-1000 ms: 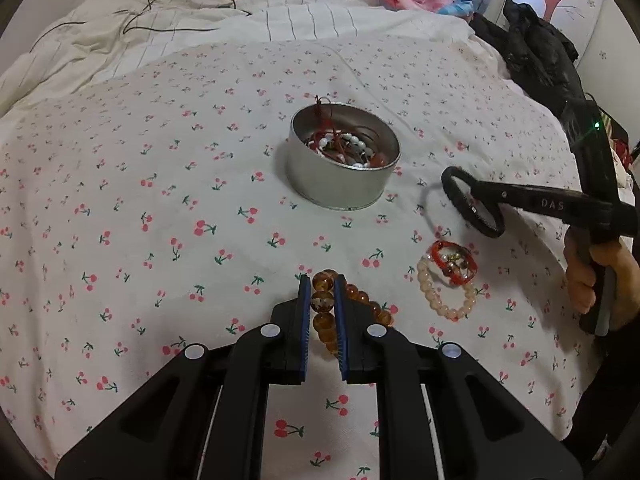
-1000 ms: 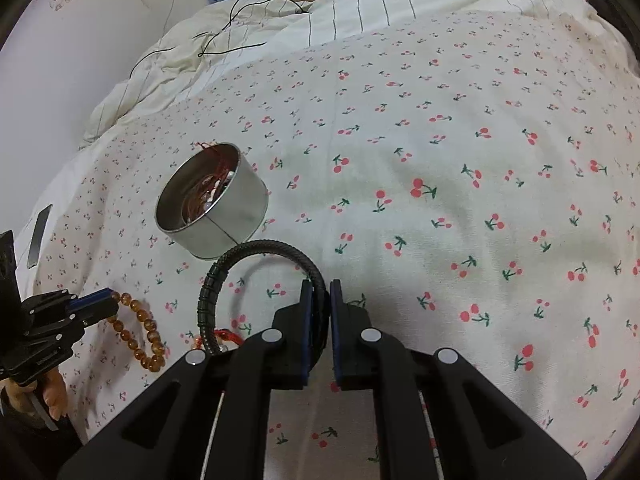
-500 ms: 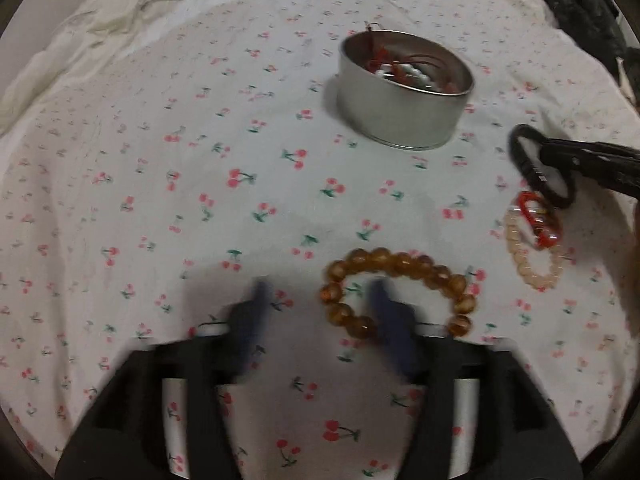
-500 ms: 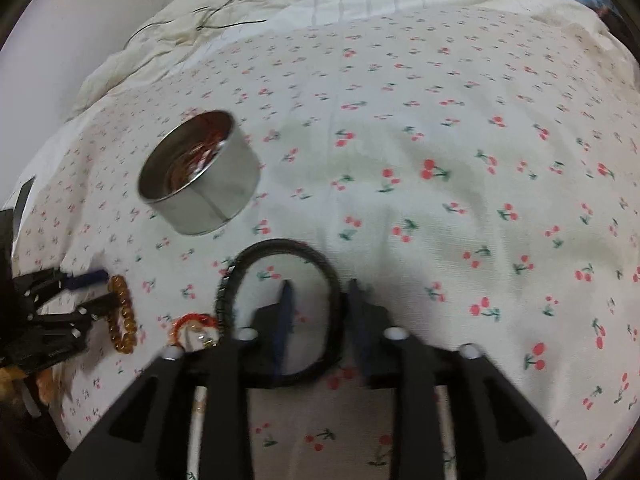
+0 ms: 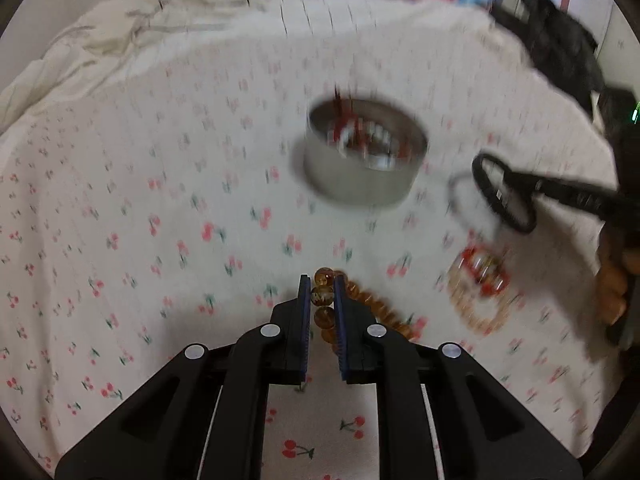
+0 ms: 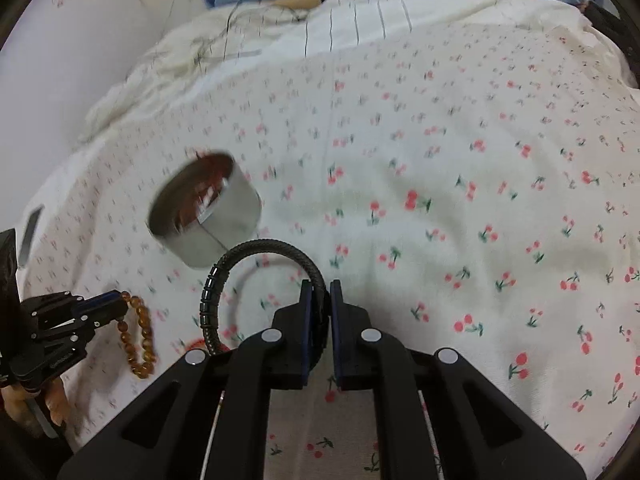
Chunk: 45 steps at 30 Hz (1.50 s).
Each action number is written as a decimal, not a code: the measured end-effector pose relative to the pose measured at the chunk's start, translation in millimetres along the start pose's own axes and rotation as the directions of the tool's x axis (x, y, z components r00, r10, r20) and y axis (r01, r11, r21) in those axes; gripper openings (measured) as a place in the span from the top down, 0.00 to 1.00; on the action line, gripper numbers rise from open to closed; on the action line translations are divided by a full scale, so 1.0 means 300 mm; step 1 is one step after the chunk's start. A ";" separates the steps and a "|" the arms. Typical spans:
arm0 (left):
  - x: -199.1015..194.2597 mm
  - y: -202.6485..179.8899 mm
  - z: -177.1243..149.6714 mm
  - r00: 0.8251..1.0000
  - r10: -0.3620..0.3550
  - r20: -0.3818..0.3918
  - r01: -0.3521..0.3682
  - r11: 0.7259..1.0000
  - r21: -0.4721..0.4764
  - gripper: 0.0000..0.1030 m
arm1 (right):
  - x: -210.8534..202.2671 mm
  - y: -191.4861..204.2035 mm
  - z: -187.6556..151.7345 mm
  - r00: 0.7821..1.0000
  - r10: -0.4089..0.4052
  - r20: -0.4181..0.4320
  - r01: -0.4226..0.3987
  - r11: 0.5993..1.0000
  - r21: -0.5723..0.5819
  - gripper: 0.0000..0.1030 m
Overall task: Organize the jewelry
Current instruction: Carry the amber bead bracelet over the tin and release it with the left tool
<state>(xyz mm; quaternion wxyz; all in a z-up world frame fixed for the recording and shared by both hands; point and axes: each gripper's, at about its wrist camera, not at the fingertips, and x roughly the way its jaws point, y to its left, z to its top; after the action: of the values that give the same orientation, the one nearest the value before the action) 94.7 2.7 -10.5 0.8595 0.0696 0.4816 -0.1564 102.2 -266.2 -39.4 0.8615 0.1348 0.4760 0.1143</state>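
My left gripper (image 5: 322,294) is shut on an amber bead bracelet (image 5: 323,305) that hangs just above the bedsheet; it also shows in the right wrist view (image 6: 138,334). My right gripper (image 6: 319,300) is shut on a black bead bracelet (image 6: 248,276), lifted off the sheet; it also shows in the left wrist view (image 5: 502,192). A round metal tin (image 5: 362,160) holding red cord and pale beads stands ahead; it also shows in the right wrist view (image 6: 206,210). A red bracelet (image 5: 482,274) and a peach bead bracelet (image 5: 474,312) lie on the sheet.
A cherry-print bedsheet (image 5: 160,220) covers the bed. A rumpled white duvet (image 6: 280,40) with a thin cable lies at the back. Black clothing (image 5: 560,52) sits at the far right edge. A phone-like object (image 6: 30,232) lies at the left.
Both grippers had opened half a second ago with the bracelets lying on the sheet. Now both are shut on their bracelets again and lifted, and the views are blurred by motion.
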 end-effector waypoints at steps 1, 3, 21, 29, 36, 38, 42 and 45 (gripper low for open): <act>-0.010 0.001 0.006 1.000 0.007 0.021 -0.006 1.000 -0.001 0.90 | -0.009 -0.002 0.004 1.000 0.009 0.013 -0.009 1.000 0.005 0.91; -0.021 0.000 0.020 0.998 0.032 0.049 -0.032 0.999 0.007 0.90 | -0.010 -0.004 0.009 1.000 0.021 0.012 -0.021 1.000 0.014 0.91; -0.074 -0.119 0.029 0.979 0.165 0.118 -0.182 0.971 0.157 0.90 | 0.013 0.012 0.005 1.000 0.021 -0.011 -0.021 1.000 0.001 0.91; -0.167 -0.128 0.111 0.980 0.076 0.186 -0.097 0.990 0.107 0.90 | -0.001 -0.004 0.011 0.999 0.042 0.001 -0.042 0.999 0.027 0.91; -0.220 -0.126 0.248 0.969 -0.018 0.245 0.002 0.998 0.063 0.90 | -0.023 -0.025 0.024 0.998 0.058 0.019 -0.059 0.997 0.055 0.91; -0.215 -0.130 0.283 0.968 -0.037 0.248 0.024 0.998 0.056 0.90 | -0.028 -0.027 0.026 0.998 0.065 0.021 -0.066 0.996 0.061 0.91; -0.162 -0.123 0.354 0.967 -0.094 0.238 0.094 0.996 0.012 0.90 | -0.036 -0.025 0.028 0.997 0.075 0.024 -0.076 0.995 0.064 0.91; -0.086 -0.111 0.388 0.962 -0.164 0.218 0.177 0.983 -0.041 0.90 | -0.042 -0.025 0.029 0.996 0.080 0.028 -0.082 0.994 0.068 0.91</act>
<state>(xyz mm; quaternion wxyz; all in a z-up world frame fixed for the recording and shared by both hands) 164.8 -54.9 73.6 0.8914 -0.0154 0.3949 -0.2217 103.4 -278.5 -27.6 0.8569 0.1852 0.4628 0.1309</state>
